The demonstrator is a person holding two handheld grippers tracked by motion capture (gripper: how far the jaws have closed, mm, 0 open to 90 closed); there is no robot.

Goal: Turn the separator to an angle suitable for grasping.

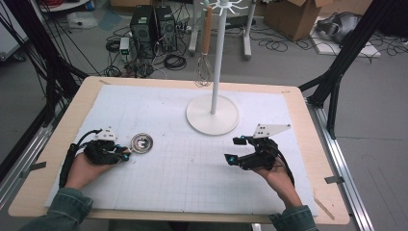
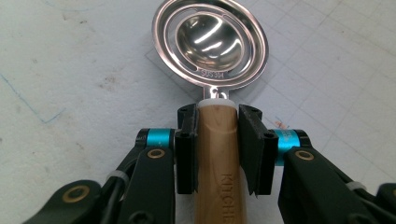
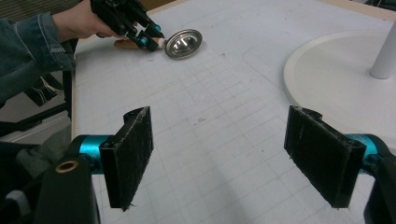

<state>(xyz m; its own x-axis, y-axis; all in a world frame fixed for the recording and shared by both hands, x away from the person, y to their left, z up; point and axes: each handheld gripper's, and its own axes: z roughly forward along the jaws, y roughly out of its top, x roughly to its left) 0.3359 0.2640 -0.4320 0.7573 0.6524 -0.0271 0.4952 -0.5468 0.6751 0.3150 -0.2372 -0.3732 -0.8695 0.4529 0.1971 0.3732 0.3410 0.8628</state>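
egg separator (image 1: 142, 143) sits on the near-left of the desk (image 1: 57, 139), steel bowl resting on the mat | left claw (image 2: 218, 144) clamped on its wooden handle right by the neck | right claw (image 3: 233, 158) wide open, empty, hanging near right | looks light and stiff, shiny bowl probably slippery, so the wood's the spot to grab

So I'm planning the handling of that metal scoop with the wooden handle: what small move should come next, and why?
Probably lift it: the left gripper is already shut on the scoop's wooden handle, while its bowl seems to rest on the white mat.
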